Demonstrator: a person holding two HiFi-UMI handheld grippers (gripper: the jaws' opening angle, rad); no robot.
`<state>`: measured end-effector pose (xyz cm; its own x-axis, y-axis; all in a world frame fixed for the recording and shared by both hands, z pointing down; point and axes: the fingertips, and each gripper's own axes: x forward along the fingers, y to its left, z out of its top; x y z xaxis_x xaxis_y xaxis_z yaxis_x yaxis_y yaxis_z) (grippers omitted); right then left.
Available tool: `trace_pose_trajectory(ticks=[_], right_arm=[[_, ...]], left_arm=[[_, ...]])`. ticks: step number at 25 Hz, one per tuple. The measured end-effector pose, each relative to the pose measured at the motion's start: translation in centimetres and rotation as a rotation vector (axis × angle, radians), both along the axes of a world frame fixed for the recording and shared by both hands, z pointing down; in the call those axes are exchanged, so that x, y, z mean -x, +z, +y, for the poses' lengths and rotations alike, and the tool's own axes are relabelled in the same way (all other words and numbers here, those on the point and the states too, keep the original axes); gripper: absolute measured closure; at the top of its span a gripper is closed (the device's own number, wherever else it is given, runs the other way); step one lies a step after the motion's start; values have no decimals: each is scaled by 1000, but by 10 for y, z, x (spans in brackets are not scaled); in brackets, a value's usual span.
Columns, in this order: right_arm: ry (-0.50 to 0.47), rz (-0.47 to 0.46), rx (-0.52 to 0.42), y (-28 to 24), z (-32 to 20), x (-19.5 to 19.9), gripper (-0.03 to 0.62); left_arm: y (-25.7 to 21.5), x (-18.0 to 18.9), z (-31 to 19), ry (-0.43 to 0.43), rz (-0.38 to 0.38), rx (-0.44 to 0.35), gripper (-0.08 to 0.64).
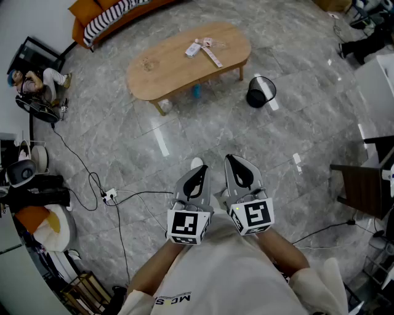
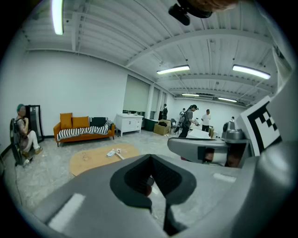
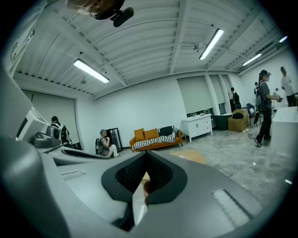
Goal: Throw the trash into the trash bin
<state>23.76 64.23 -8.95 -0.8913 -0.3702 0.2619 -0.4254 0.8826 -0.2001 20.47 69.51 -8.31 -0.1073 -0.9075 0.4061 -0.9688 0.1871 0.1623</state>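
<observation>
The left tool (image 1: 197, 165) and the right tool (image 1: 233, 159) are held closed side by side; trash (image 1: 203, 48) is seen on the counter (image 1: 160, 69).

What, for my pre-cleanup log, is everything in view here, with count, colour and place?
table: one, light wood, oval, in the middle of the floor ahead.
trash: a few pieces, white and pink, on the table's right half.
bin: one, black, on the floor just right of the table.
sofa: one, orange with a striped cover, top left.
power strip: one, white, on the floor at left.
seated person: one, far left.
left gripper: one, grey, jaws together, nothing held, bottom centre.
right gripper: one, grey, jaws together, nothing held, beside the left one.
</observation>
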Motion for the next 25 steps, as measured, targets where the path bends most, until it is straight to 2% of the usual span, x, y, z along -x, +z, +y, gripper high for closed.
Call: trace_pose_trajectory(ticks=[4,8,11,13,16,21,25], right_arm=[[18,-18,6,-5,23,-25,569],[13,-88,127,10,57,-39,571],[70,-54,130,23,68,-32,571],[78,-33,138,29,74,-12,574],[26,1,146,31,104,31,570],[-40,18,71,16,141,113,569],[-48,47,26,13,155,154,569]], left_arm=[[0,-20,7,-9,5,-12,560],[13,-32,15,39,24,13,560],[18,-23,33,70,24,27,560],[19,-4,51,49,32,24,560],[16,34,75,22,43,13,560],[2,112,101,8,33,-23,560],[-4,163,112,-3,85,-59,560]])
